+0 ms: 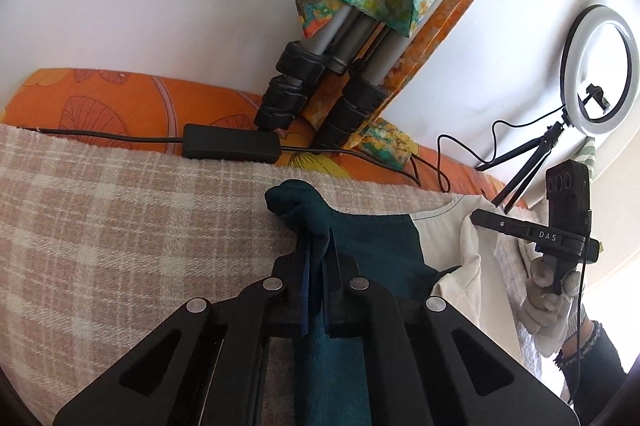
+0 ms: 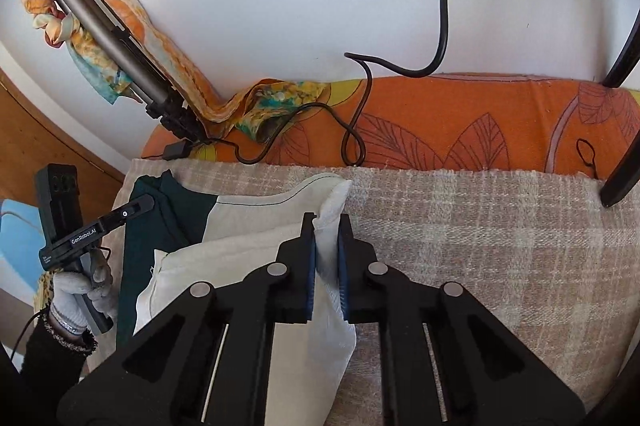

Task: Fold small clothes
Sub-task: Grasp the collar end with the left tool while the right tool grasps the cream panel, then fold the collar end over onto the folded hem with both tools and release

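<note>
A small garment, dark teal (image 1: 372, 250) on one side and cream white (image 2: 256, 218) on the other, lies on a beige checked blanket (image 1: 120, 226). My left gripper (image 1: 316, 238) is shut on the teal end, which bunches up past the fingertips. My right gripper (image 2: 327, 226) is shut on the white end, with white cloth running between the blue pads. In the left wrist view the right gripper (image 1: 560, 238) shows at the far right, in a gloved hand. In the right wrist view the left gripper (image 2: 132, 210) shows at the left, on the teal edge (image 2: 168, 206).
An orange leaf-print cushion (image 2: 460, 122) runs behind the blanket against a white wall. A folded tripod (image 1: 320, 86) draped with a colourful scarf leans there, with a black power brick (image 1: 232, 142) and cables. A ring light (image 1: 600, 70) stands at the right. A dark chair leg (image 2: 620, 162) stands on the blanket.
</note>
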Tool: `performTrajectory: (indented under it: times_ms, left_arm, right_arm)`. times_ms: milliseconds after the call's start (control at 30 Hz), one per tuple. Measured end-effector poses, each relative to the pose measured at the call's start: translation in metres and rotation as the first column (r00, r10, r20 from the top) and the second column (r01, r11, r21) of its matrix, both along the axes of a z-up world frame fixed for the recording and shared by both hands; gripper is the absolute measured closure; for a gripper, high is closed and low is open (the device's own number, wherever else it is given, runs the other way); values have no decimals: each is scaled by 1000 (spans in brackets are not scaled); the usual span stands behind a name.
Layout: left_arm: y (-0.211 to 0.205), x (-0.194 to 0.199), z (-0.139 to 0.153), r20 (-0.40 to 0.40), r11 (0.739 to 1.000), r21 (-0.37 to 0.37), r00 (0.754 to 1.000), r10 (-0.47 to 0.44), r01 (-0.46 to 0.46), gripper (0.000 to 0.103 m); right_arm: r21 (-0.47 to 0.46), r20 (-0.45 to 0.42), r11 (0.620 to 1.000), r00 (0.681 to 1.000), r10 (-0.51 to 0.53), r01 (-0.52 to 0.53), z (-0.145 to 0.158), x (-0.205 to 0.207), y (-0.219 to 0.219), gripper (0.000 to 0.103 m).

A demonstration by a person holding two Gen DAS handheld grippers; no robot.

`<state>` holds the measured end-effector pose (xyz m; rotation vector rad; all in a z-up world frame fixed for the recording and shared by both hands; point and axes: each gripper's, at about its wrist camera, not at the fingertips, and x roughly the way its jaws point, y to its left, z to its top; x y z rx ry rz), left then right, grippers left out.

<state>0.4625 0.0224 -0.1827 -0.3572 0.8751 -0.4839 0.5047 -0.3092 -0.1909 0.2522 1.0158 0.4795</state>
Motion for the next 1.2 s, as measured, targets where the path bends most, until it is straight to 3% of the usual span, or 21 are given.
performTrajectory:
  times_ms: [367, 567, 767, 1000, 1200]
  left_arm:
    - [-1, -49, 49, 83, 1000, 2, 996, -26, 25, 102]
    - [-4, -100, 81, 138, 999, 23, 990, -37, 35, 102]
    - [3, -165, 95, 158, 999, 19, 986, -47, 45, 102]
    - [4, -251, 71, 128, 997, 44, 989, -75, 70, 102]
    - [-7, -309, 33, 87, 980, 160, 987, -135, 120, 102]
  right_arm:
    - [-7, 113, 1000, 993, 20, -19, 69, -50, -2, 97]
    - [-20, 176, 998, 983, 55, -52, 112, -113, -5, 97]
    - [-53, 198, 995, 976, 92, -83, 134, -190, -7, 97]
    - [-93, 208, 990, 970, 124, -106, 116, -284, -8, 97]
    - [-167, 158, 979, 977, 143, -117, 65, -343, -8, 97]
